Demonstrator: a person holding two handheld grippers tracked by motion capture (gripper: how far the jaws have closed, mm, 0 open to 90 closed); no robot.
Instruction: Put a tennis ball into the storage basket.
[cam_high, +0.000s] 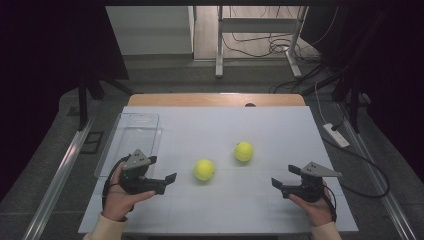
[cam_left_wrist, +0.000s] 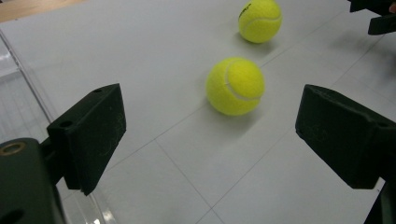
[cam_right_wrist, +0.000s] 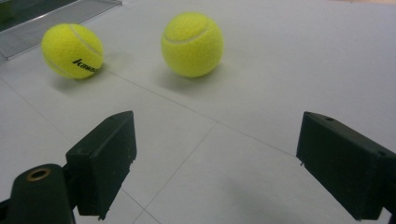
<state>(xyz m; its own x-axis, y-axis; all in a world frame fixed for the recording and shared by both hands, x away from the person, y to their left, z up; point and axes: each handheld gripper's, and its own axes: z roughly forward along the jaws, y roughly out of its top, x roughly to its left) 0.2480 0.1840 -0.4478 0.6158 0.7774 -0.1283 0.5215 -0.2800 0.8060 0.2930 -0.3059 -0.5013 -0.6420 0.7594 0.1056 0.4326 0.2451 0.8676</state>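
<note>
Two yellow tennis balls lie on the white table top (cam_high: 220, 210). One ball (cam_high: 204, 170) (cam_left_wrist: 236, 86) (cam_right_wrist: 72, 50) lies just ahead of my left gripper (cam_high: 169, 181) (cam_left_wrist: 210, 130), a short gap away. The other ball (cam_high: 243, 151) (cam_left_wrist: 260, 19) (cam_right_wrist: 192, 44) rests farther back and to the right. My left gripper stands open, jaws wide, with nothing between them. At the front right, my right gripper (cam_high: 278, 184) (cam_right_wrist: 212, 158) is open too and points left toward both balls. A hand holds each gripper low over the table.
A clear plastic tray (cam_high: 130, 137) stands at the table's left side, just behind my left hand. A strip of bare wood (cam_high: 215, 100) edges the far side. Beyond the table are a metal frame's legs (cam_high: 220, 55) and cables on the floor.
</note>
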